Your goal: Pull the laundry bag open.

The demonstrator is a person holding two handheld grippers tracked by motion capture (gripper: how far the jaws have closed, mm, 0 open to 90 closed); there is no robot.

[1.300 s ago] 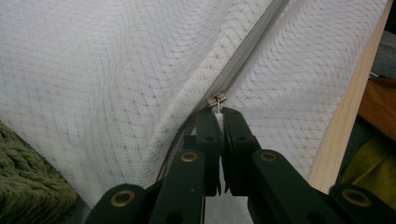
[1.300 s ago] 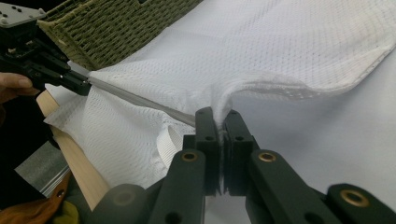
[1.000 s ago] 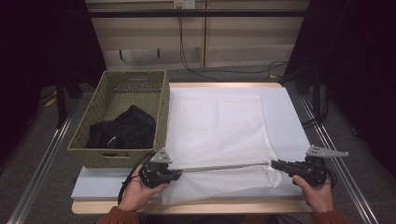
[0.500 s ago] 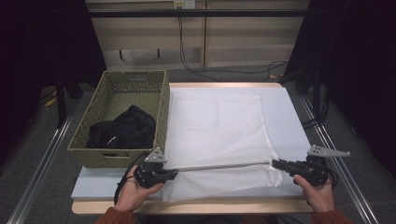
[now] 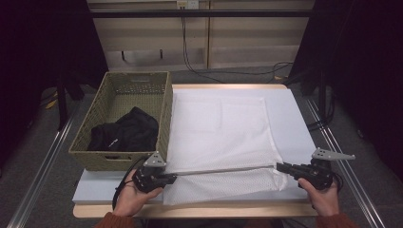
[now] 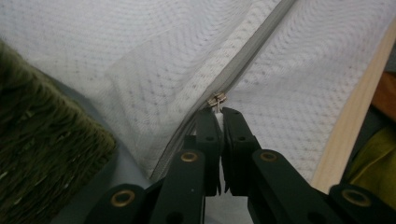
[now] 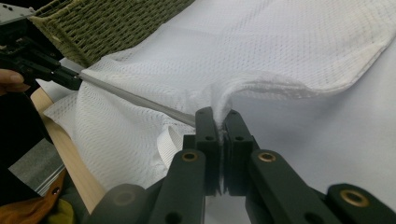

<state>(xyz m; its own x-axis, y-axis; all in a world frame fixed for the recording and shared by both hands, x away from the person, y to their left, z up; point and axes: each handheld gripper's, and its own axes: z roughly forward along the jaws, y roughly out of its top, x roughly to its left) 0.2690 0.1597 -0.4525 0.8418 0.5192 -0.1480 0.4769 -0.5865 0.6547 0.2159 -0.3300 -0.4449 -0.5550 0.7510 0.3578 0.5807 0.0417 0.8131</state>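
While both pinch the white mesh bag (image 5: 223, 137): left hand-held gripper (image 6: 218, 112) at zip pull (image 6: 216, 100), right hand-held gripper (image 7: 219, 116) on fabric

A woven olive-green basket (image 5: 119, 121) stands on the bench (image 5: 294, 118) at about nine o'clock from its middle, one long side running along the bench's left half. Inside it, toward the six o'clock end, lies a crumpled black garment (image 5: 126, 133). At twelve o'clock, beyond the bench, black cables (image 5: 190, 52) hang down a pale panelled wall (image 5: 237, 42).
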